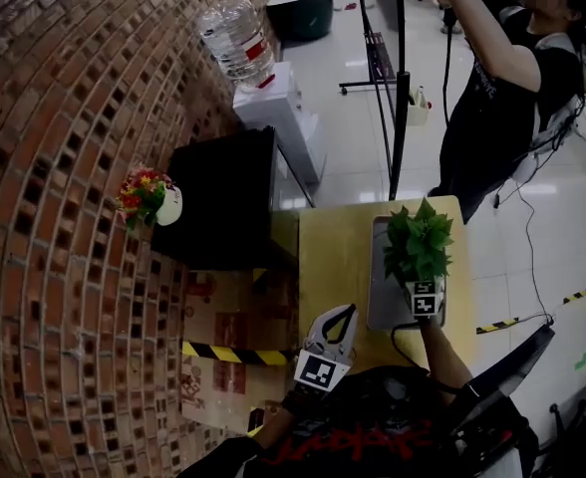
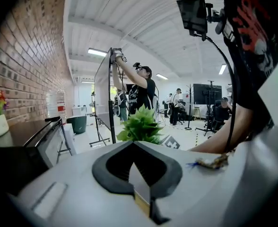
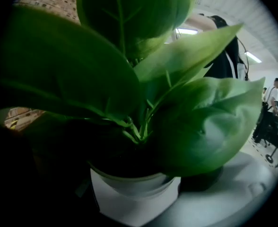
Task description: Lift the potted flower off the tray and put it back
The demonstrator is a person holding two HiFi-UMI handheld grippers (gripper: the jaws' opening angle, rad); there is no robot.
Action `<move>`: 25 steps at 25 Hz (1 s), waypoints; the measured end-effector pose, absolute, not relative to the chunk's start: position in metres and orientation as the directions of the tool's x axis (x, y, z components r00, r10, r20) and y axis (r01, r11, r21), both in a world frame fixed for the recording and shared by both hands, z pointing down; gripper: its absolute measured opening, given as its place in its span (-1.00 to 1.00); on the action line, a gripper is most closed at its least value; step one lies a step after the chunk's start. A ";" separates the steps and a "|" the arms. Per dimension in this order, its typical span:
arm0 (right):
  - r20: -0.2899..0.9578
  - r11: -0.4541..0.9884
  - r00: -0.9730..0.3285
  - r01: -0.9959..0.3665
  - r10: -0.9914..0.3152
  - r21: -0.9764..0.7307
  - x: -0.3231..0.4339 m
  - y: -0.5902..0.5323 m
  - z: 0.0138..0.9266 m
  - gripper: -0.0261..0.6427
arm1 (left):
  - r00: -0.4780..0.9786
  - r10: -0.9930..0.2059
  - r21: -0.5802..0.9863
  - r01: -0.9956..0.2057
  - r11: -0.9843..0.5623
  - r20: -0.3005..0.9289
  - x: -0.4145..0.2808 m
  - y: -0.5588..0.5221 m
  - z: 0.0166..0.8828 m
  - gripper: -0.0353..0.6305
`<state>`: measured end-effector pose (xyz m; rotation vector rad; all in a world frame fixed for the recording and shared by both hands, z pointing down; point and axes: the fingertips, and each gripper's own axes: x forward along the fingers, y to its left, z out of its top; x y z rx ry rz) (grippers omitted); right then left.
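A potted plant point(image 1: 418, 242) with broad green leaves and a white pot point(image 3: 134, 186) stands over the near right part of the grey tray point(image 1: 378, 312) on the yellow table point(image 1: 333, 247). My right gripper point(image 1: 421, 282) is shut on the pot from the near side. The leaves fill the right gripper view and hide its fingertips. I cannot tell whether the pot rests on the tray or hangs just above it. My left gripper point(image 1: 345, 315) is shut with nothing in it, over the table's near edge left of the tray. In the left gripper view its jaws meet at the tip point(image 2: 133, 145), with the plant point(image 2: 140, 126) beyond.
A black cabinet point(image 1: 223, 197) stands left of the table, with a small pot of red and yellow flowers point(image 1: 146, 195) on its far left. A water dispenser point(image 1: 273, 98) is behind it. A person point(image 1: 502, 88) works at a stand pole point(image 1: 401, 88) beyond the table. A brick wall point(image 1: 44, 217) runs along the left.
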<state>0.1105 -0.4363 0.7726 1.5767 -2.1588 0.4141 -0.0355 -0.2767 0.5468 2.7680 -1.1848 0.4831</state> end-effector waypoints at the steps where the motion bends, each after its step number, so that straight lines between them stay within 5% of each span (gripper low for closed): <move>1: 0.529 0.305 -0.253 -0.952 -0.810 0.012 0.111 -0.437 0.788 0.71 | 0.644 -0.691 -0.046 -0.720 -0.693 0.330 -0.038 -0.274 0.546 -0.89; 10: 0.499 0.301 -0.292 -0.951 -0.816 -0.065 0.111 -0.460 0.819 0.71 | 0.582 -0.749 0.110 -0.807 -0.580 0.318 -0.066 -0.264 0.541 -0.89; 18: 0.467 0.343 -0.414 -0.910 -0.781 -0.233 0.106 -0.436 0.812 0.84 | 0.659 -0.718 0.253 -0.751 -0.610 0.226 -0.043 -0.264 0.536 -0.88; 25: 0.390 0.226 -0.372 -0.901 -0.842 -0.370 0.154 -0.337 0.778 0.76 | 0.723 -0.644 0.291 -0.690 -0.662 0.250 0.002 -0.239 0.548 -0.88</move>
